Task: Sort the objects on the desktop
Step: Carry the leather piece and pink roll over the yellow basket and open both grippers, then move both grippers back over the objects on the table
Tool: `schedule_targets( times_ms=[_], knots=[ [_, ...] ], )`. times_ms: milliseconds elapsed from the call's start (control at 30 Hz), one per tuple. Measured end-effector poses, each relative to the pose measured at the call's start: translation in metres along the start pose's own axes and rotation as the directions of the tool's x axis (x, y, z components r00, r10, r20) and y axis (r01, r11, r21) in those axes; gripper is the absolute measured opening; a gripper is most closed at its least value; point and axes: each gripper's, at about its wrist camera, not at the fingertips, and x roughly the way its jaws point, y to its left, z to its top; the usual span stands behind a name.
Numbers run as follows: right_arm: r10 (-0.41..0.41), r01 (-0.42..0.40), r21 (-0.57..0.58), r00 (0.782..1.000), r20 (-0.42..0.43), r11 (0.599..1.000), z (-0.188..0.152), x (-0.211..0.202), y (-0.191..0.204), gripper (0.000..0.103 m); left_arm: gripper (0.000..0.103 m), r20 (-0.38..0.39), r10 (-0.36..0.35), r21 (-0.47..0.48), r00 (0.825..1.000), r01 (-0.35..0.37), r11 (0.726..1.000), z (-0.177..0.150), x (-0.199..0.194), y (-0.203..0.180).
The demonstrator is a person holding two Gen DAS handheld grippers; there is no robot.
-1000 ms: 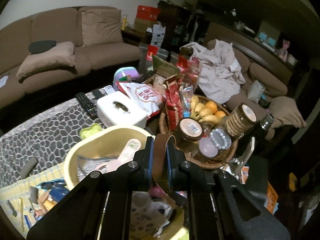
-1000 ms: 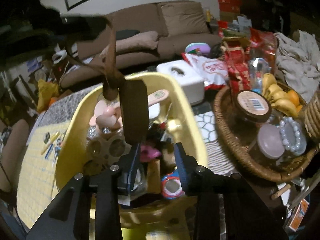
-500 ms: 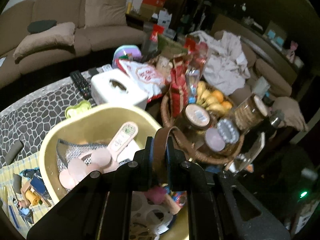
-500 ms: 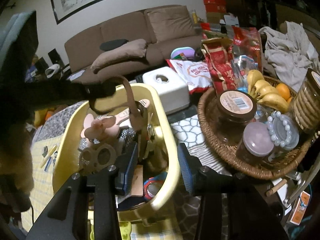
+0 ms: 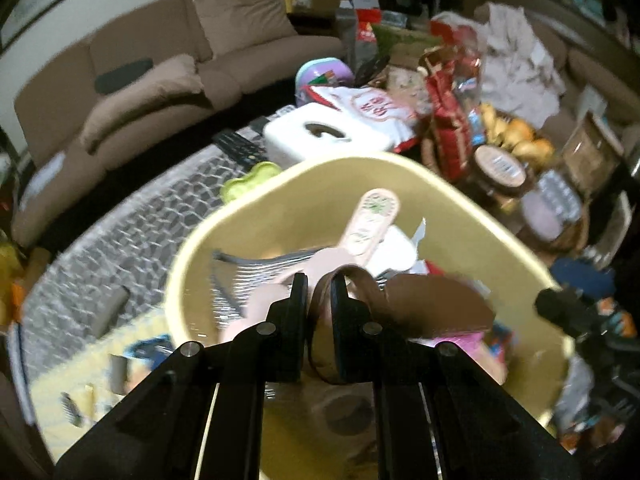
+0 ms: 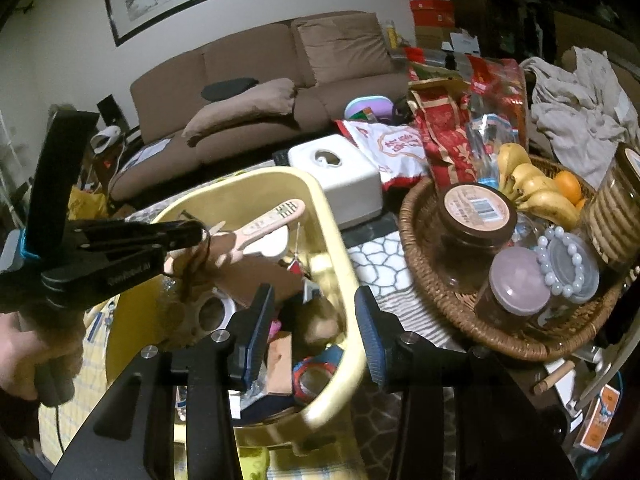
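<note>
One strap [image 5: 362,280] pinched in left gripper [image 5: 319,285] over tub [image 5: 460,200]; right gripper [image 6: 314,300] wide, empty. Next: release into tub.

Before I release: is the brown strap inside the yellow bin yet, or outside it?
Over the bin, not dropped: the left gripper is shut on the brown strap, above the yellow bin.

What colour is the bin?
Pale yellow bin, clearest in the right wrist view.
</note>
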Motion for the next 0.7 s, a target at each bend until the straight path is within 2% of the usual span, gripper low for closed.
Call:
schedule_targets(
  times_ms=[67,133,200,233,267,333,400,433,500,600,700],
  knots=[
    [0.001,-0.001,-0.010,1.000,-0.004,1.000,0.000,0.002,0.005,0.044,0.011,-0.011,0.016,0.016,1.000,-0.015,1.000,-0.001,0.000,0.001],
    [0.001,-0.001,-0.014,1.000,-0.006,1.000,0.000,0.003,0.007,0.044,0.013,-0.026,-0.013,-0.003,1.000,0.013,1.000,-0.003,0.001,0.006],
    [0.000,0.000,-0.022,1.000,-0.006,1.000,0.000,0.003,0.011,0.045,0.032,-0.034,-0.040,-0.032,0.999,0.039,0.999,-0.005,0.000,0.011],
    [0.003,-0.003,-0.027,1.000,-0.004,1.000,0.000,0.003,0.014,0.046,0.051,-0.033,-0.057,-0.053,0.998,0.056,0.997,-0.006,-0.002,0.014],
    [0.003,-0.003,-0.027,1.000,-0.004,1.000,0.000,0.003,0.014,0.046,0.060,-0.027,-0.072,-0.069,0.997,0.070,0.995,-0.008,-0.004,0.018],
    [0.007,-0.007,-0.033,1.000,-0.004,0.999,0.002,0.005,0.019,0.047,0.062,-0.019,-0.098,-0.101,0.995,0.096,0.990,-0.010,-0.010,0.026],
    [0.009,-0.009,-0.035,1.000,-0.005,0.999,0.002,0.005,0.021,0.048,0.067,-0.009,-0.116,-0.129,0.993,0.114,0.985,-0.011,-0.018,0.034],
    [0.011,-0.011,-0.037,1.000,-0.006,0.999,0.003,0.006,0.023,0.048,0.074,-0.002,-0.121,-0.139,0.993,0.120,0.983,-0.012,-0.021,0.038],
    [0.018,-0.018,-0.043,1.000,-0.005,0.999,0.004,0.007,0.030,0.049,0.077,0.009,-0.138,-0.164,0.990,0.138,0.977,-0.016,-0.029,0.047],
    [0.024,-0.024,-0.049,1.000,-0.001,0.998,0.005,0.006,0.037,0.055,0.081,0.006,-0.134,-0.185,0.991,0.133,0.974,-0.020,-0.036,0.057],
    [0.043,-0.042,-0.060,0.999,0.015,0.997,0.009,0.002,0.054,0.066,0.088,0.010,-0.128,-0.208,0.992,0.128,0.970,-0.031,-0.046,0.069]
  ],
)
